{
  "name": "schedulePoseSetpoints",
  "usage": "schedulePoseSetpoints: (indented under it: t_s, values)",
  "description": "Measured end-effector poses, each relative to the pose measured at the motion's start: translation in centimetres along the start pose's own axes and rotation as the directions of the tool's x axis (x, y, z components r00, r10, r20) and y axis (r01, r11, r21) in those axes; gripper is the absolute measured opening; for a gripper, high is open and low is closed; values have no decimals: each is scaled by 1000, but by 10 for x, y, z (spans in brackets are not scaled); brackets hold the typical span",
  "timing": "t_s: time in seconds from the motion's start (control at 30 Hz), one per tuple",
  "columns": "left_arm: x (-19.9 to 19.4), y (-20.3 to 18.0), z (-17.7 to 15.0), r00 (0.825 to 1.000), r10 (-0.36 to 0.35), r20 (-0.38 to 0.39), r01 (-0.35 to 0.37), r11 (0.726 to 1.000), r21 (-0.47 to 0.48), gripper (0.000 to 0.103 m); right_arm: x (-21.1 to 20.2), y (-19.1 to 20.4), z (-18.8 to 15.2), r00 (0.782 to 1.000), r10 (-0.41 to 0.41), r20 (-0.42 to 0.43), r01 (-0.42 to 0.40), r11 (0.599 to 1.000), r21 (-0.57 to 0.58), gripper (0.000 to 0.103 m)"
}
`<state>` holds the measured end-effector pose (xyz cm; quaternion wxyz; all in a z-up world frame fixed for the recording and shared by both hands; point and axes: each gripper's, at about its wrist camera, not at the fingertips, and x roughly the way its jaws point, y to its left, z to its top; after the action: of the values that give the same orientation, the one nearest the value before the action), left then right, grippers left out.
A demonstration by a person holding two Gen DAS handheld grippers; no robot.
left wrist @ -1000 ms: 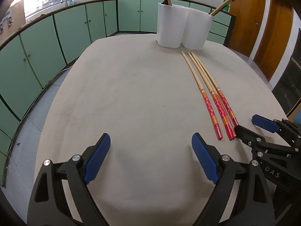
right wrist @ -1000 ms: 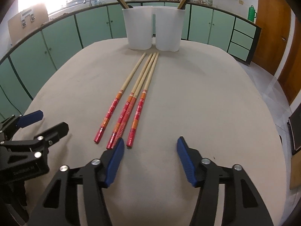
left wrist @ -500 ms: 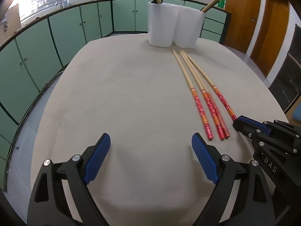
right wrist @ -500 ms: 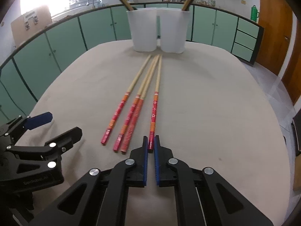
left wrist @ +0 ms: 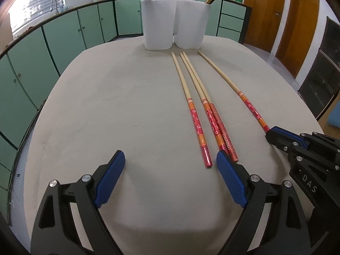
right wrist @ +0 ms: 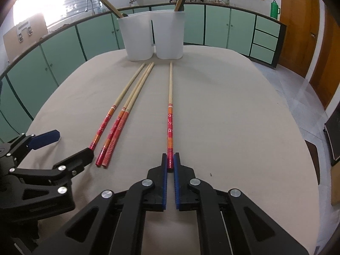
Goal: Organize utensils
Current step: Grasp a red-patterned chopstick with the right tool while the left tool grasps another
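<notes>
Your R gripper [right wrist: 170, 161] is pinched on the red end of one chopstick [right wrist: 170, 110], which lies apart from the rest w/ its bare tip pointing at the twin white holders [right wrist: 152, 36] at the far edge of the table [right wrist: 233, 116]; can't tell if that end is lifted. Your L gripper [left wrist: 171, 167] is spread wide w/ nothing between its pads, low over the cloth. The other three chopsticks [left wrist: 201, 110] lie side by side just ahead of its right pad [left wrist: 230, 180].
</notes>
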<state>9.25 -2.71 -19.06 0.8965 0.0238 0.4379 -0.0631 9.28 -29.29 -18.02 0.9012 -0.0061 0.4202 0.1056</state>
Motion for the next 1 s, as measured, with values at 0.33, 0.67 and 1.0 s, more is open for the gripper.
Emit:
schedulePoseSetpoints:
  t_s: [0.33,0.67,1.0]
  values:
    - [0,-3,1,1000,15,-1,-15,1000,-3,70,0,-2,-2,1000,15,1,-15,1000,14,6]
    - [-5,-18,-2,1000,-6,15,6,1000,19,9,0,-2,-2,1000,16,2,-16,1000,15,6]
    - [-8,-18,-1,1000,-3,27,2,1000,12,5,-1,-3,-1,1000,9,10,-9,1000,14,5]
